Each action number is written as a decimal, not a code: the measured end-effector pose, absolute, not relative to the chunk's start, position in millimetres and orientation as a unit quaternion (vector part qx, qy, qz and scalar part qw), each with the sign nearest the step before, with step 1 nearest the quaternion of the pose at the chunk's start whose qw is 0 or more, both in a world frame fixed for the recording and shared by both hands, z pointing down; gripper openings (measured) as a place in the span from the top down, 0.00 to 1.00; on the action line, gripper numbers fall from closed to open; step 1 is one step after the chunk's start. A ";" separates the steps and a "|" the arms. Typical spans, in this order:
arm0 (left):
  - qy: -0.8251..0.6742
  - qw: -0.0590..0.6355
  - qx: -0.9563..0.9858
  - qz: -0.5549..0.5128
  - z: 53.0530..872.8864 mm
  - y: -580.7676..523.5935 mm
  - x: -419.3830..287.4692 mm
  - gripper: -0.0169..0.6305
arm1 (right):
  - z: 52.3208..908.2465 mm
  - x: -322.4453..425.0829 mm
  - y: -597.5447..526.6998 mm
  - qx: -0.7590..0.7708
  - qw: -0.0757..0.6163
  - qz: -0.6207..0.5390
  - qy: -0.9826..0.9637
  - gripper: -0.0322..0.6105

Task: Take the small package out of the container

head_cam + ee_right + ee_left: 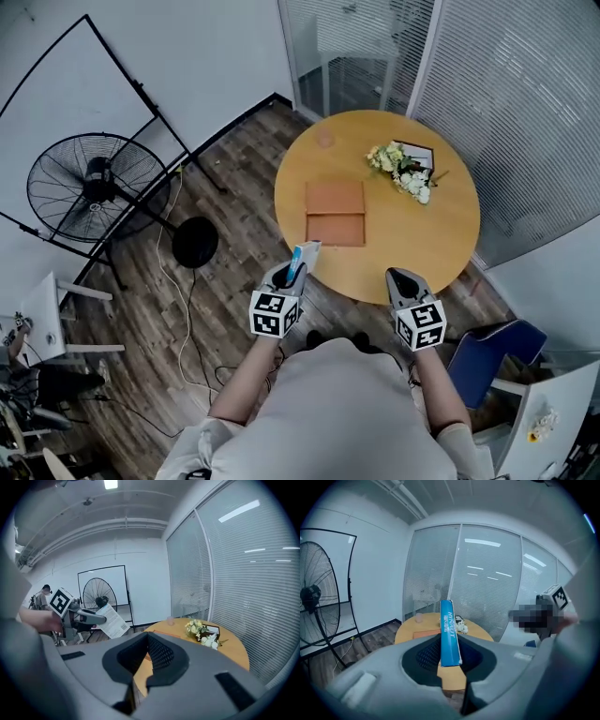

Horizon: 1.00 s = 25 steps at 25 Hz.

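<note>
A small blue-and-white package (302,258) stands upright between the jaws of my left gripper (292,272), which is shut on its lower end. In the left gripper view the package (450,634) rises out of the gripper (449,656), with the table behind it. The container, a flat brown cardboard box (335,214) with its lid folded back, lies in the middle of the round wooden table (441,244). My right gripper (401,278) hovers over the table's near edge. Its jaws (148,637) meet at the tips with nothing between them. The right gripper view also shows the package (112,620) off to the left.
A bunch of pale flowers (403,169) lies at the table's far right, and a small cup (324,139) stands at its far edge. A standing fan (94,187) is on the left, a blue chair (492,352) at the right. Glass partitions with blinds stand behind the table.
</note>
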<state>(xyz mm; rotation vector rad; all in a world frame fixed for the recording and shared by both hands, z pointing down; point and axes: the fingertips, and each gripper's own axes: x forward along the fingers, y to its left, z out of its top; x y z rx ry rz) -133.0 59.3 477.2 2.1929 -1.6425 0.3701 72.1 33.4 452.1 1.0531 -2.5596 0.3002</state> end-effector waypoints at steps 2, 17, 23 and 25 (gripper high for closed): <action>-0.594 0.179 0.775 0.124 465.5 60.5 -133.3 0.86 | 441.0 75.4 27.7 0.370 0.170 0.099 -0.908 0.95; -0.607 0.167 0.769 0.107 440.4 63.9 -118.8 0.86 | 414.5 90.2 22.0 0.363 0.142 0.078 -0.918 0.95; -0.609 0.163 0.770 0.103 436.7 61.1 -112.3 0.86 | 412.5 100.2 19.0 0.367 0.141 0.076 -0.916 0.95; -0.611 0.162 0.768 0.101 435.5 63.2 -111.9 0.86 | 412.8 102.1 21.3 0.367 0.141 0.076 -0.916 0.95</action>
